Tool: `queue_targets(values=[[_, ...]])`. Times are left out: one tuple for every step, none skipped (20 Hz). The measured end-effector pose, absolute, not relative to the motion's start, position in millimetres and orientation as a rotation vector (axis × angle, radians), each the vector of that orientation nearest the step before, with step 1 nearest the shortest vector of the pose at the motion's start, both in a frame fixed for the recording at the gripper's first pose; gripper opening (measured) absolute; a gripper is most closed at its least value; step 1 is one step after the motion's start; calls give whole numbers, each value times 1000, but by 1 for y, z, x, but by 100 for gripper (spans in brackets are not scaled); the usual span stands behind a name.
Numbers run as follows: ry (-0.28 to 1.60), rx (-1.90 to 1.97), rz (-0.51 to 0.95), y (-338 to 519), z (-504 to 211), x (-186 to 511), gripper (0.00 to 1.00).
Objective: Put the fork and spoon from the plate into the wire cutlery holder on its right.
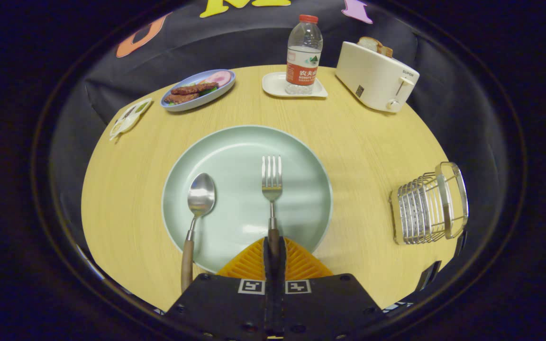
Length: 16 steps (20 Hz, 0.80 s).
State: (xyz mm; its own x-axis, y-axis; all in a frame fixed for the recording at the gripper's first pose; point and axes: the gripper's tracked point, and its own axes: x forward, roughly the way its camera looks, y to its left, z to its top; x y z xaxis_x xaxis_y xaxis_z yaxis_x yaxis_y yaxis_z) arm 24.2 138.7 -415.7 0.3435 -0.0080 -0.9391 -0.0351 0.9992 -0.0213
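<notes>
The gripper (273,248) clamps the fork (271,189) by its handle; tines point straight ahead over the pale green plate (235,147). The spoon (198,208) lies parallel beside it, wire cutlery holder (428,204) on the round wooden table (363,142).

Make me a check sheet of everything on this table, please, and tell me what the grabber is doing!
Surface: round wooden table, dry and tidy.
Job's things: spoon and fork lie on the green plate; the wire cutlery holder, to the plate's right, has no cutlery in it.
Clutter: water bottle on a small white tray, toaster with bread in it, blue dish of food, small packet.
Grippers: gripper closed around the fork's handle, orange fingers on both sides.
Cables: nothing seen.
Surroundings: black cloth wall behind the table.
</notes>
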Motion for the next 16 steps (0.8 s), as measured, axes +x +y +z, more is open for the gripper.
queue_targets(values=[[1226, -27, 22, 137, -410, 24, 1], [1233, -9, 33, 135, -400, 22, 1], [1236, -3, 45, 132, -389, 21, 1], [1237, 0, 57, 127, -377, 20, 1], [1238, 1, 67, 121, -363, 19, 1], [1234, -1, 71, 112, -350, 19, 1], [1228, -2, 70, 101, -335, 21, 1], [1224, -9, 63, 86, -322, 21, 1], [1224, -11, 53, 70, -308, 21, 1], [1225, -16, 40, 53, -297, 20, 1], [1227, -28, 26, 33, -286, 18, 1], [1233, -41, 12, 13, -277, 15, 1], [1245, -46, -2, -4, -270, 10, 1], [1261, -47, -14, -20, -266, 5, 1], [1281, -48, -18, -34, -264, -1, 1], [1302, -48, -20, -45, -264, -6, 1]])
